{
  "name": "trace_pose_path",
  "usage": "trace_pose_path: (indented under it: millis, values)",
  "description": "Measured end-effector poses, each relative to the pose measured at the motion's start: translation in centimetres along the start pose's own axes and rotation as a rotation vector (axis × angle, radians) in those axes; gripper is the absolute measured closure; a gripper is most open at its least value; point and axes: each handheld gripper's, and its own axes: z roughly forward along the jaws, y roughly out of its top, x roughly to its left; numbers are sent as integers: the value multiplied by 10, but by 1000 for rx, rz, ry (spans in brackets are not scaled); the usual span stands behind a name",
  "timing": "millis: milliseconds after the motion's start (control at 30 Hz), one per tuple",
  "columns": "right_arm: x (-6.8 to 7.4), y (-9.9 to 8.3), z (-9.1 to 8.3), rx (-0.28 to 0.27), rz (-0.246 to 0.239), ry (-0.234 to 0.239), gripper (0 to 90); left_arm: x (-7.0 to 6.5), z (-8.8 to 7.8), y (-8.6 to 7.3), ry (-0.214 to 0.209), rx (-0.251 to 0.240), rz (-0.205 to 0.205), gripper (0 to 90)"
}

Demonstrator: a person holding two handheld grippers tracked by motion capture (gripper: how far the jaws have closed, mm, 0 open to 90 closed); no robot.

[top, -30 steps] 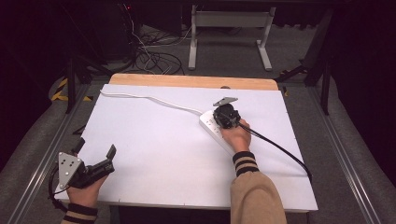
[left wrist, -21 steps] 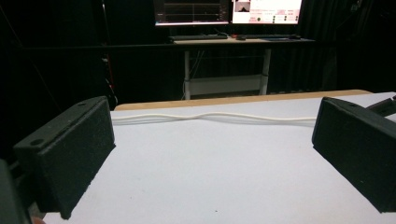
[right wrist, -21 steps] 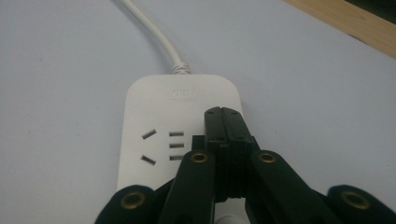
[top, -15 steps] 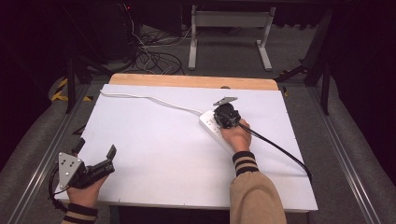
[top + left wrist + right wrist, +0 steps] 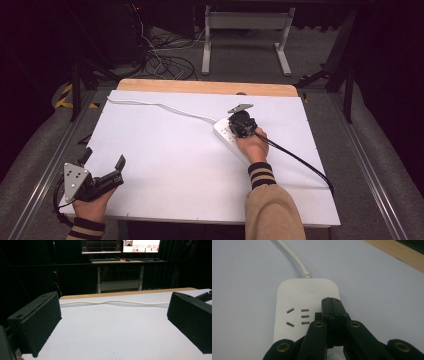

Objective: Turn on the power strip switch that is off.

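A white power strip (image 5: 294, 297) lies on the white table top (image 5: 170, 165), right of the middle, also seen from above as a white power strip (image 5: 223, 131). Its white cord (image 5: 165, 107) runs off to the far left corner. My right gripper (image 5: 333, 300) rests over the strip's right part with its jaws pressed together and nothing visible between them; from above, the right gripper (image 5: 240, 123) sits on the strip under the person's hand. My left gripper (image 5: 104, 156) lies at the near left corner, open and empty, and in its own view the left gripper (image 5: 113, 301) faces the cord (image 5: 112, 301).
A black cable (image 5: 300, 162) trails from the right gripper across the table to its right edge. A wooden strip (image 5: 200, 86) borders the far side. Beyond it stand a metal desk frame (image 5: 245, 30) and floor cables (image 5: 165, 60).
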Motion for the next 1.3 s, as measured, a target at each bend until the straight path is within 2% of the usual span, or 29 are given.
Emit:
trace_pose_path:
  millis: [467,567,600,767,867,933,967,1000,1133,1233,1300]
  values:
    - [2,3,-1,27,-20,-17,900,-1,1,-1,-4,5,-1,0]
    - [0,5,-3,41,-28,-25,900,-1,1,0,-7,2,-4,0]
    - [0,5,-5,32,-40,-42,900,-1,1,0,-7,2,-4,0]
    - [-11,2,-33,-111,-9,-27,900,0,2,0,-7,1,-12,0]
    - [-20,-2,-62,-213,11,-14,900,0,1,0,-6,-2,-11,0]
    - [-25,-10,-86,-303,24,12,900,-1,0,1,-2,-8,-10,0]
    - [-25,-10,-86,-303,24,12,900,-1,0,1,-2,-8,-10,0]
    - [-29,-22,-111,-390,44,25,900,-1,0,1,-1,-14,-11,0]
    - [-35,-65,-160,-609,104,46,900,-1,-2,2,5,-22,-9,0]
    - [-33,-105,-184,-707,132,14,900,-2,-1,2,10,-25,-7,0]
    - [-32,-129,-192,-771,151,-23,900,-2,0,2,8,-25,-11,0]
